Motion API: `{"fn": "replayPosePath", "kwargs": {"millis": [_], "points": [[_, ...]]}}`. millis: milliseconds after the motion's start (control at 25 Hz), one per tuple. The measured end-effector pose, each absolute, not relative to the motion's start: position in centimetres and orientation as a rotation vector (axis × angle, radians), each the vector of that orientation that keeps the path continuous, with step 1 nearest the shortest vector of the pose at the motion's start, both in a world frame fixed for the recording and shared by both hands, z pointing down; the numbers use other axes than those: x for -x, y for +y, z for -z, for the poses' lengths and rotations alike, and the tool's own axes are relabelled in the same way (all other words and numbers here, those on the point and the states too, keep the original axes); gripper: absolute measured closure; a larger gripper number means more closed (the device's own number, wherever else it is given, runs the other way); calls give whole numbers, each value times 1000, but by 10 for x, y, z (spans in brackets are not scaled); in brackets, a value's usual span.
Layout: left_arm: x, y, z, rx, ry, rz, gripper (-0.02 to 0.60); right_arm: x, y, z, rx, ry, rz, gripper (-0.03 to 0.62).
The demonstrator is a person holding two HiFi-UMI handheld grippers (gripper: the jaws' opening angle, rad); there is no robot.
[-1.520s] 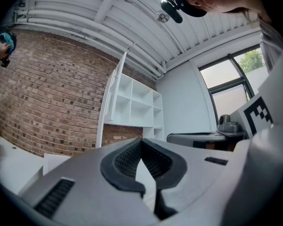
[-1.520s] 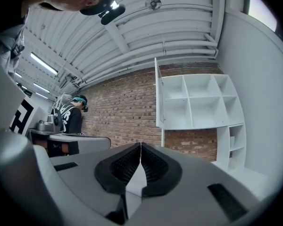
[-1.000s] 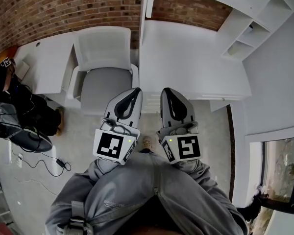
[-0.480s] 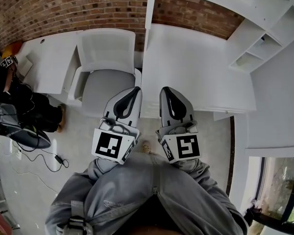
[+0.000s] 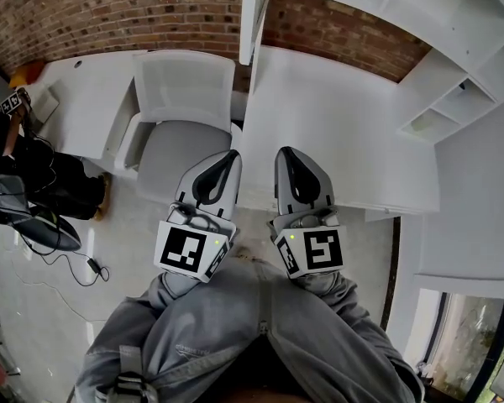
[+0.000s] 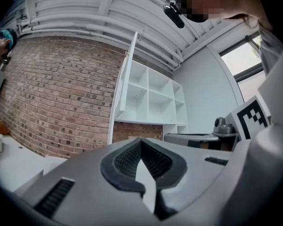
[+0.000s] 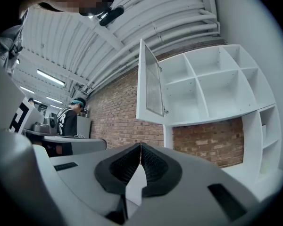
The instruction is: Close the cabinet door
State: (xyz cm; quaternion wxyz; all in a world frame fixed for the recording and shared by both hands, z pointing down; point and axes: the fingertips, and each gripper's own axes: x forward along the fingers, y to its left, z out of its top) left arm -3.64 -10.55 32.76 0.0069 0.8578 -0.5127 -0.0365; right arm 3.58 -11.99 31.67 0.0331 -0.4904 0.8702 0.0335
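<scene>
The left gripper and right gripper are being held clenched, side by side, with nothing between the jaws. The cabinet door is being left swung open from the white cabinet, up ahead.

white chair beside desk | brick wall behind | cables on floor

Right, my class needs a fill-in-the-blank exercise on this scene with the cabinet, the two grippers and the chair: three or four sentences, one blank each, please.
The cabinet door stands ____.
The left gripper and the right gripper both have their jaws ____.
The white chair stands nearer the ____ gripper.
The wall behind the chair is built of ____.
Missing words: open; shut; left; brick.
</scene>
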Motion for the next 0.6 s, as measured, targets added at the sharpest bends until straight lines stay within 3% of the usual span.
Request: {"fn": "replayPosePath", "kwargs": {"millis": [600], "points": [[59,-135,-335,-2644,-1617,107,575,-11,-149,-330,1476,2720,-59,566]]}}
